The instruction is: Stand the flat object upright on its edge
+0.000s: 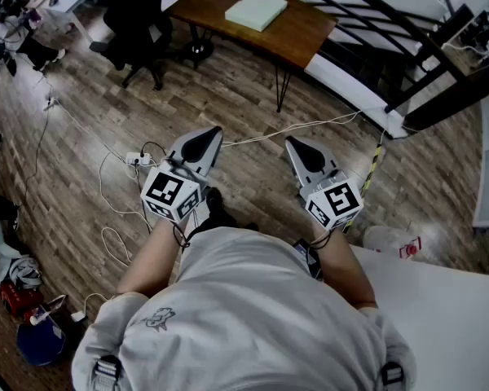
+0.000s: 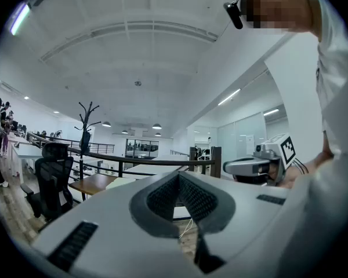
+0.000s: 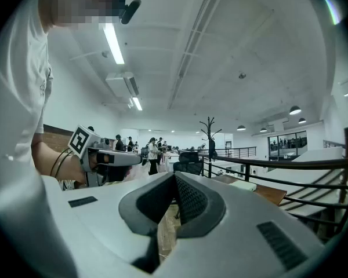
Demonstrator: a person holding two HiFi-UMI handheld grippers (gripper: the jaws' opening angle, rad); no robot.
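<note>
Well ahead of both jaws, the pale slab (image 1: 257, 10) lay flat on the wooden surface (image 1: 306, 35), untouched. Left gripper (image 1: 209, 135) and right gripper (image 1: 294, 144) pointed level above the floor (image 1: 228, 96), jaws closed together on nothing. Seemingly nothing was done yet: approach, grasp and tipping it onto its edge all remained.

Pad (image 1: 257, 10) on desk (image 1: 310, 32), chair (image 1: 138, 10) L

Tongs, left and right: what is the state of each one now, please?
Left tongs: closed, holding nothing.
Right tongs: closed, holding nothing.
</note>
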